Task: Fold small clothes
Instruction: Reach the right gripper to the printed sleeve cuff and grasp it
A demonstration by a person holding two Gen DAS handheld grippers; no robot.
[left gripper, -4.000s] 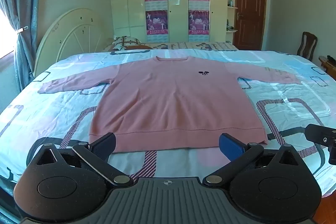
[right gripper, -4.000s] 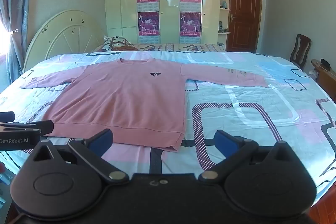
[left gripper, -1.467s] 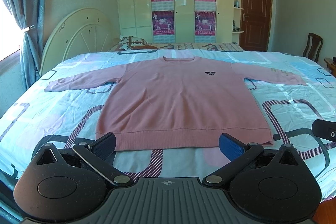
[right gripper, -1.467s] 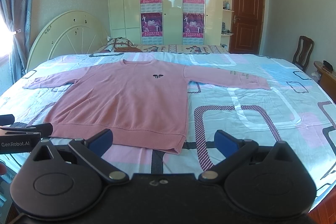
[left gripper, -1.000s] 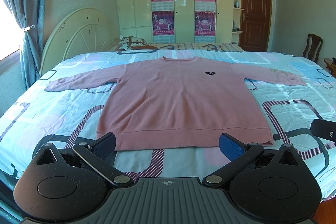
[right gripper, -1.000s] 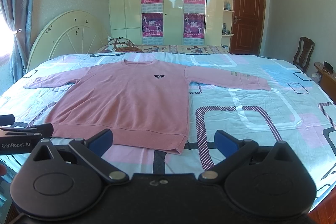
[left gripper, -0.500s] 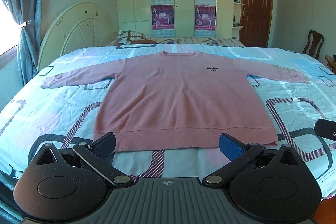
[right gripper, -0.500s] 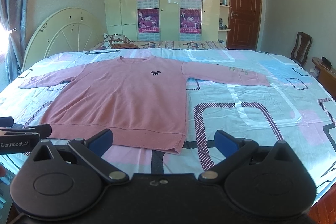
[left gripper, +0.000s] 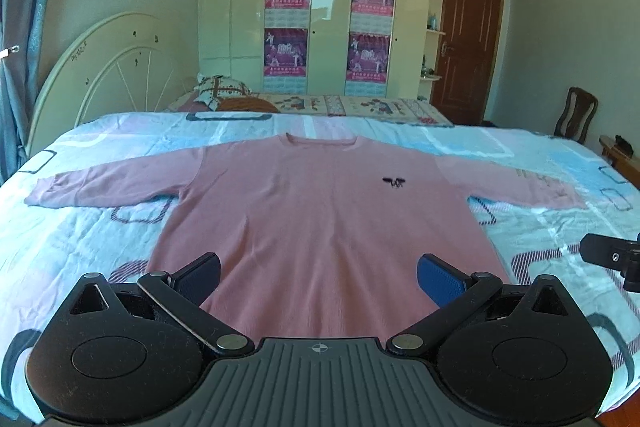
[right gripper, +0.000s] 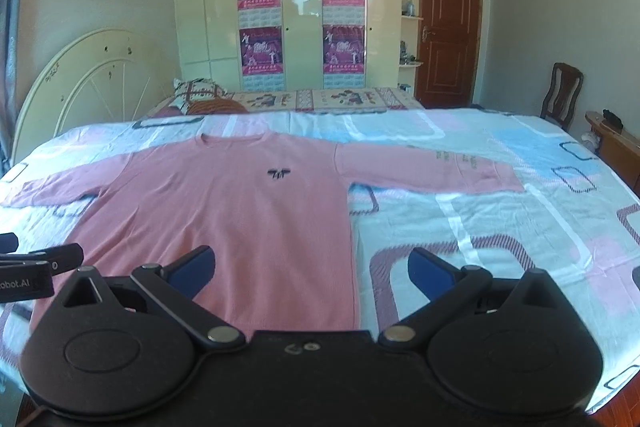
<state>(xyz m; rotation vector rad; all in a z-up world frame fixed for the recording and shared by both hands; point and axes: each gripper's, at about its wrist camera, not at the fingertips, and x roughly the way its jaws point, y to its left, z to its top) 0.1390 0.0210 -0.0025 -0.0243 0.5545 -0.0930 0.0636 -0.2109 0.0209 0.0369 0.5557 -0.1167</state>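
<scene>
Sweater (left gripper: 320, 227) lies flat and face up on the bed (left gripper: 72, 239), neck toward the far edge and hem toward the near edge. Both sleeves are spread out sideways: one toward the left edge (left gripper: 108, 183), the other toward the right edge (left gripper: 524, 183). A small dark emblem (left gripper: 393, 182) sits on the chest. No fold is visible in the body or the sleeves.

Left gripper (left gripper: 318, 277): claw spread wide, nothing between the fingers. It is over the lower middle of the sweater; the hem is hidden below its body. Contact with the cloth cannot be told.

Right gripper (right gripper: 310, 273): claw spread wide, holding nothing. It is over the sweater's lower right part, and the right side seam (right gripper: 352, 247) runs between its fingers. The left finger (right gripper: 190, 271) lies over pink cloth, the right finger (right gripper: 430, 273) over the bedsheet. Each wrist view catches part of the other gripper at its edge.

Background: wardrobe (left gripper: 332, 3) with four posters beyond the far edge, headboard (left gripper: 108, 67) at the left, door (left gripper: 468, 43) and chair (left gripper: 576, 119) at the right.
</scene>
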